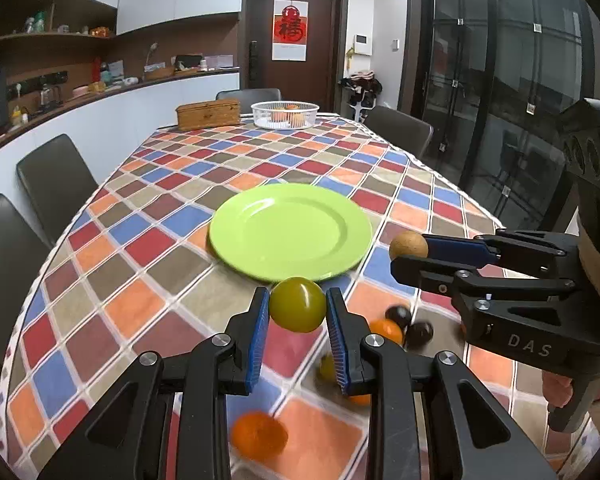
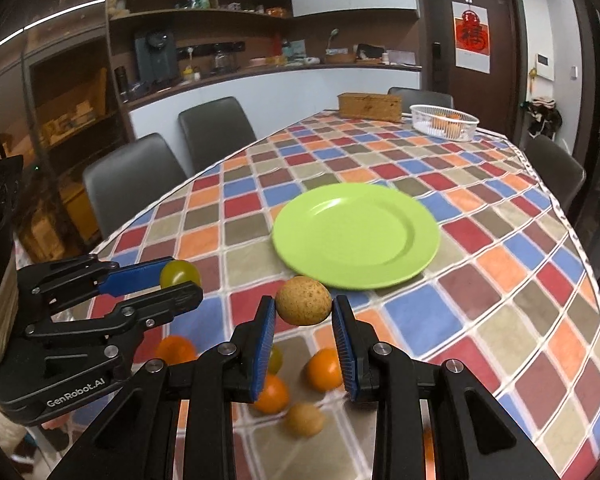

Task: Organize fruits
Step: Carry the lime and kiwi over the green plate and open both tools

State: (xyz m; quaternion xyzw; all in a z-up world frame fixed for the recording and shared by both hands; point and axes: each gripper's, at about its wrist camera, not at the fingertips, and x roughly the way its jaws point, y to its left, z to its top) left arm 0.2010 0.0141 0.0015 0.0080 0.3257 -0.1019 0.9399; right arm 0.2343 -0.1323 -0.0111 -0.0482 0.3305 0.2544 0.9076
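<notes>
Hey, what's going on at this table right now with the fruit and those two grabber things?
A person is sorting fruit with two handheld grippers. The left gripper is shut on a yellow-green fruit, and the right gripper is shut on a speckled brown fruit. Both are held just short of the green plate, which has nothing on it yet. Oranges and other small fruits lie on the checkered tablecloth below.

Green plate (image 1: 290, 232) bare, open above; loose oranges (image 2: 324, 369) clutter table (image 1: 180, 184) near edge.
</notes>
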